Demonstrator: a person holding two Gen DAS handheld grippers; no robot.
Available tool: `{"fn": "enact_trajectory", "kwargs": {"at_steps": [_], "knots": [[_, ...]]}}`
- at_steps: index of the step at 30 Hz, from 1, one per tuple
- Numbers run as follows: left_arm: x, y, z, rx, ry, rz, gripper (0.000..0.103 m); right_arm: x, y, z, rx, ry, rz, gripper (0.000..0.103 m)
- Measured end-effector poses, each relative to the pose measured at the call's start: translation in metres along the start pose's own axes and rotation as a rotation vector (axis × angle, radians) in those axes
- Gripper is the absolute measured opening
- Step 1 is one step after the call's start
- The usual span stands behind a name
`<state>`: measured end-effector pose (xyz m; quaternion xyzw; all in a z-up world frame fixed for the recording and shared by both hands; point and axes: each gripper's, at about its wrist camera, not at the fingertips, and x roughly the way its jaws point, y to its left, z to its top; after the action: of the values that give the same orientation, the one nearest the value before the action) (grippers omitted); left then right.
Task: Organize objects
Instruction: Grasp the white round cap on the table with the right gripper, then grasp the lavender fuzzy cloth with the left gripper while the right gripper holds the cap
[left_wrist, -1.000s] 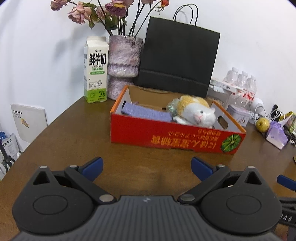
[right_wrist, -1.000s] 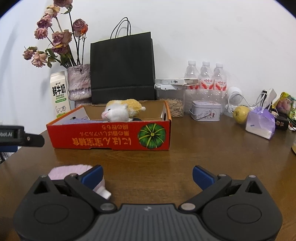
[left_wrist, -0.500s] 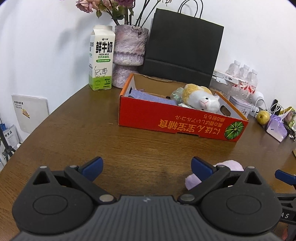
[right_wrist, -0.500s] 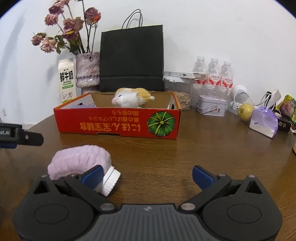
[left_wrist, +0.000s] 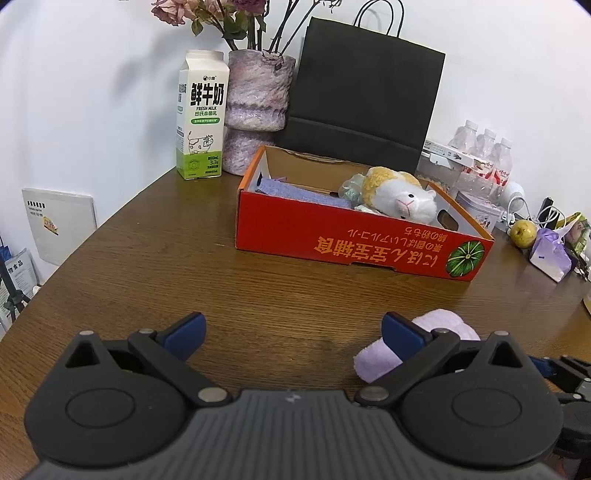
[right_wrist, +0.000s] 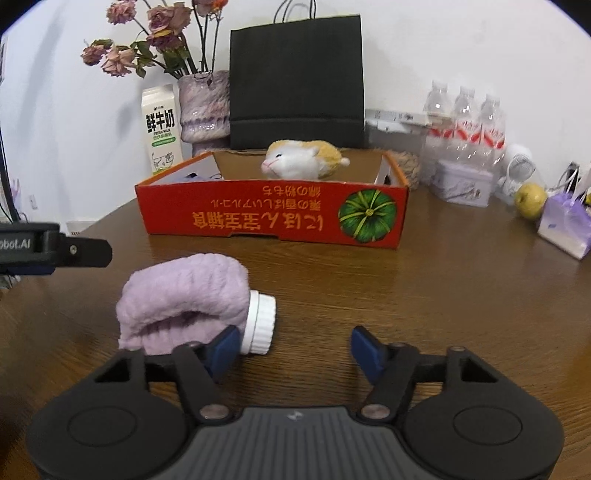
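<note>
Right gripper (right_wrist: 295, 345) jaws, just narrowing, grip nothing; lilac-wrapped bottle (right_wrist: 192, 299) lies left. Left gripper (left_wrist: 293, 334) jaws wide. Bare table (left_wrist: 155, 266) before red box (right_wrist: 273, 218).

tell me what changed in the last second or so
The right gripper came closer to the purple-wrapped bottle, and its jaws have just been closing, nothing between them, bottle beside the left finger. The left gripper stayed open, holding nothing. The red box and plush toy stayed put.
</note>
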<state>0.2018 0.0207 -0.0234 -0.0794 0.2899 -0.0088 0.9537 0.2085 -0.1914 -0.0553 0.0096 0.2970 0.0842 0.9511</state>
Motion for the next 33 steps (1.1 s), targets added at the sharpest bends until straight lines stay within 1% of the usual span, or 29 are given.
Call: {"fn": "enact_trajectory", "kwargs": {"at_steps": [1, 2, 3, 4, 5, 11, 13, 14, 19, 26, 33], "knots": [[0.0, 0.0, 0.0, 0.0, -0.001, 0.0, 0.103, 0.002, 0.0, 0.001, 0.012, 0.005, 0.011, 0.056], [0.0, 0.0, 0.0, 0.0, -0.002, 0.0, 0.103, 0.003, 0.0, 0.001, 0.018, 0.006, 0.019, 0.044], [-0.001, 0.0, 0.0, 0.0, -0.003, 0.0, 0.103, 0.004, 0.0, 0.001, 0.022, 0.006, 0.026, 0.027], [-0.001, 0.001, 0.0, -0.001, -0.003, 0.0, 0.103, 0.004, 0.001, 0.001, 0.023, 0.004, 0.033, 0.019], [-0.001, 0.001, 0.0, -0.002, -0.003, 0.0, 0.103, 0.003, 0.001, 0.001, 0.022, -0.001, 0.032, 0.013], [-0.001, 0.002, 0.0, -0.004, -0.002, -0.001, 0.103, -0.01, 0.0, -0.001, 0.038, -0.075, 0.01, 0.01], [-0.001, 0.002, 0.0, -0.004, -0.002, -0.002, 0.103, -0.014, -0.001, -0.001, 0.042, -0.102, 0.0, 0.008], [-0.001, 0.002, 0.0, -0.004, -0.002, -0.001, 0.103, -0.016, -0.001, -0.001, 0.038, -0.111, -0.008, 0.004], [-0.001, 0.003, 0.0, -0.005, 0.0, -0.001, 0.103, -0.026, -0.009, -0.002, 0.033, -0.168, -0.051, 0.004], [-0.002, 0.005, -0.002, -0.006, -0.001, -0.001, 0.103, -0.032, -0.026, -0.004, 0.081, -0.179, -0.079, 0.004], [-0.001, 0.004, -0.003, -0.001, 0.003, -0.008, 0.103, -0.036, -0.028, -0.007, 0.085, -0.189, -0.086, 0.004]]}}
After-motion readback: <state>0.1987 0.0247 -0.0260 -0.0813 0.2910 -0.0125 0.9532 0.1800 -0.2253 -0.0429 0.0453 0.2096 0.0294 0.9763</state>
